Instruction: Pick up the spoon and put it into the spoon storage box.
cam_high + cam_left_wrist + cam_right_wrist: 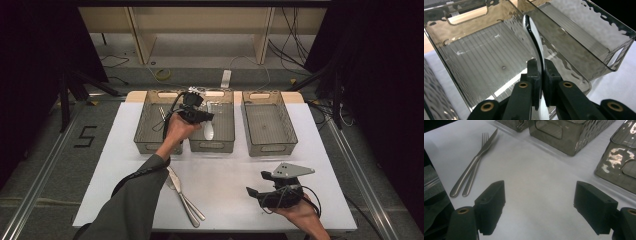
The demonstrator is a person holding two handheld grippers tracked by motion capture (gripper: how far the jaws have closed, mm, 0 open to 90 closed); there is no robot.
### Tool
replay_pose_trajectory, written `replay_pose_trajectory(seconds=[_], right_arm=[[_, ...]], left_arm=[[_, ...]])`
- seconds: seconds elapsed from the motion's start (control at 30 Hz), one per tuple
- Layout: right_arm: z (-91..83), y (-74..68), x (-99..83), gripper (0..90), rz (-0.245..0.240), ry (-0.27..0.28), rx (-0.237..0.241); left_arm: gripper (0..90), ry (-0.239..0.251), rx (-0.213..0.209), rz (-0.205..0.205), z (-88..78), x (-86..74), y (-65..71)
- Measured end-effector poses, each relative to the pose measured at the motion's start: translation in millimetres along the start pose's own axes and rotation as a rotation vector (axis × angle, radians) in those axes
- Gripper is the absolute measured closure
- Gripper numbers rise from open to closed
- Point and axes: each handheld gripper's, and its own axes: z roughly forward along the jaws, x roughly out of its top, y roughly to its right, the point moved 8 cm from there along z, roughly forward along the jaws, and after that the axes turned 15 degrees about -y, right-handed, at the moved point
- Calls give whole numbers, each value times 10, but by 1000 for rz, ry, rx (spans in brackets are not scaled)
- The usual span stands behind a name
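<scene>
While the person leans in:
Left gripper [541,75]: jaws clamped on a spoon [534,37], over the middle bin [579,37] (bowl up).
Right gripper [539,207]: jaws wide, empty, above the table [536,170].

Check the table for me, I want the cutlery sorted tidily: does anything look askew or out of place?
Slightly. A knife and fork lie crossed and loose on the white table, outside the bins. The left hand-held gripper holds a spoon on edge above the middle bin.
</scene>
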Motion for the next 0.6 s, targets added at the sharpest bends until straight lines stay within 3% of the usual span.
replay_pose_trajectory(seconds=[0.37, 0.53, 0.6], right_arm=[[8, -1, -1, 260, -1, -1, 3], [13, -8, -3, 260, -2, -4, 6], [17, -8, -7, 260, -1, -8, 7]], left_arm=[[835, -10, -11, -21, 131, -66, -49], [654, -10, 6, -34, 120, -35, -83], [575, -19, 31, -45, 96, -27, -101]])
